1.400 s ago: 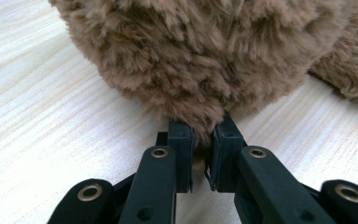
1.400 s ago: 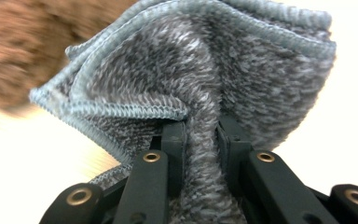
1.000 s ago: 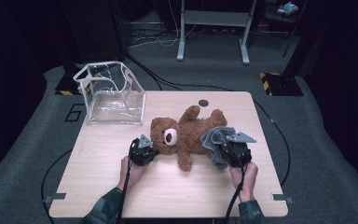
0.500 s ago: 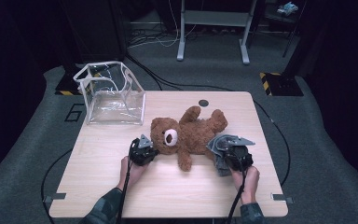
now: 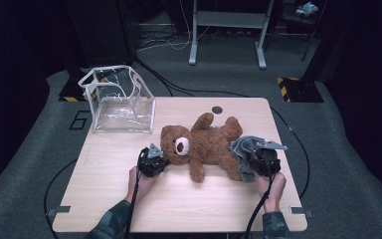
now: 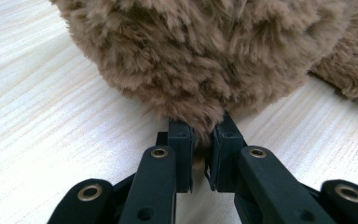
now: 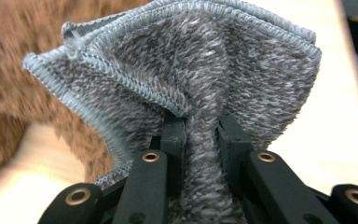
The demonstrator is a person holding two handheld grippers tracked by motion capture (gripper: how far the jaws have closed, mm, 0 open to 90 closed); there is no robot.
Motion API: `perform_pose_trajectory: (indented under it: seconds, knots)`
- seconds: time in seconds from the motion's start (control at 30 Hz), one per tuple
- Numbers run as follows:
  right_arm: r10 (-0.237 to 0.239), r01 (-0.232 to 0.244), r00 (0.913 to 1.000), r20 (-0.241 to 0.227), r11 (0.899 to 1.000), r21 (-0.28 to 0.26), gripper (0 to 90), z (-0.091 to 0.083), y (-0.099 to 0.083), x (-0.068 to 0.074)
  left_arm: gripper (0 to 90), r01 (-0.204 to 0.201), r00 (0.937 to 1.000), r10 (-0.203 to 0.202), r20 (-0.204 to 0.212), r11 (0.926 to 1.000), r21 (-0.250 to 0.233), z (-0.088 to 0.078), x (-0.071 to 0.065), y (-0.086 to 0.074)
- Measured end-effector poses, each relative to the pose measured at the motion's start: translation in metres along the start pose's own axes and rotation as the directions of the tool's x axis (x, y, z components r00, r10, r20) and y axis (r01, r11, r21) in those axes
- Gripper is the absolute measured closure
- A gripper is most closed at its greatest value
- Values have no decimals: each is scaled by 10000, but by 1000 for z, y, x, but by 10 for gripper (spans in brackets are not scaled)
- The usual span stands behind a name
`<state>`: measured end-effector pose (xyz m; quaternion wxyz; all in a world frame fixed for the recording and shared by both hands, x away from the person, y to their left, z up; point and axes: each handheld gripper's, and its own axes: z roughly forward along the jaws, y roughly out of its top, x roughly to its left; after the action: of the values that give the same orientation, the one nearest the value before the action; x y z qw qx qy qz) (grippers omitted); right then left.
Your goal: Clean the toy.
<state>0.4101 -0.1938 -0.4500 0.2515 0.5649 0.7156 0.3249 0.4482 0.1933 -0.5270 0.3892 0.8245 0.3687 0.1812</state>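
Your left hand [image 5: 140, 180] rests low on the pale wood-grain table [image 5: 104, 199], forearm coming in from the near edge, with the left gripper [image 5: 154, 160] pointing right at the head of the brown plush teddy bear [image 5: 206, 144]. In the left gripper view its black jaws are nearly together, pinching a tuft of shaggy fur at the bear's head [image 6: 200, 70] just above the tabletop. Your right hand [image 5: 272, 189] sits near the right edge of the table, and the right gripper [image 5: 261, 158] aims away from you at the bear's leg end. Its jaws are closed tight on the grey knitted cloth with pale blue stitched edging [image 7: 205, 79], which bunches into folds above the pads and lies against the bear's lower body.

The bear lies on its back across the middle of the table, head to the left, one arm raised toward the far edge. At the far left corner stands the clear soft-plastic box-shaped bag with white trim [image 5: 118, 101], open at the top, well apart from the bear; nothing shows inside it.
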Motion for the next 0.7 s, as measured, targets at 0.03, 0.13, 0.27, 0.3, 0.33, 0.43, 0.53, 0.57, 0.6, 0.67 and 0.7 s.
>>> perform_pose_trajectory:
  seconds: [0.03, 0.13, 0.27, 0.3, 0.33, 0.43, 0.53, 0.57, 0.6, 0.67, 0.7]
  knots:
    - [-90, 88, 9999, 89, 9996, 258, 759, 6, -2, 3, 813, 5, 10000, -5, 1, 10000, -1, 0, 0, 0]
    - [-243, 217, 9991, 334, 9969, 757, 760, 22, -16, 7, 813, -25, 10000, 25, 1, 10000, 5, 0, 0, 0]
    - [-79, 18, 9988, 477, 9920, 1262, 760, 24, -33, -3, 813, 1, 10000, -1, 1, 10000, 0, 0, 0, 0]
    - [-57, -11, 9987, 513, 9913, 1315, 759, 23, -34, -4, 813, 1, 10000, -1, 1, 10000, 0, 0, 0, 0]
    - [16, -87, 9985, 556, 9918, 1274, 759, 20, -34, -6, 812, -29, 10000, 29, -6, 10000, 8, 0, 0, 0]
    - [86, -123, 9986, 527, 9975, 699, 758, 6, -28, -9, 812, 4, 10000, -4, -13, 10000, -21, 0, 0, 0]
    - [-39, 36, 9995, 300, 9999, 113, 756, -6, -14, -5, 813, 15, 10000, -15, -30, 10000, -22, 0, 0, 0]
    - [-77, 76, 9997, 251, 10000, 32, 756, -7, -11, -4, 812, 48, 10000, -48, -11, 10000, -28, 0, -1, 0]
    - [-136, 137, 9998, 156, 9999, -57, 756, -6, -7, -1, 812, 16, 10000, -16, -23, 10000, -33, 0, 0, 0]
    - [-169, 169, 9999, -13, 9999, 10, 756, -1, -3, 4, 813, 26, 10000, -26, -24, 10000, -17, 0, 0, 0]
    - [-255, 256, 9997, -29, 9996, 133, 756, 4, -3, 6, 813, 13, 10000, -13, -32, 10000, -20, 0, 0, 0]
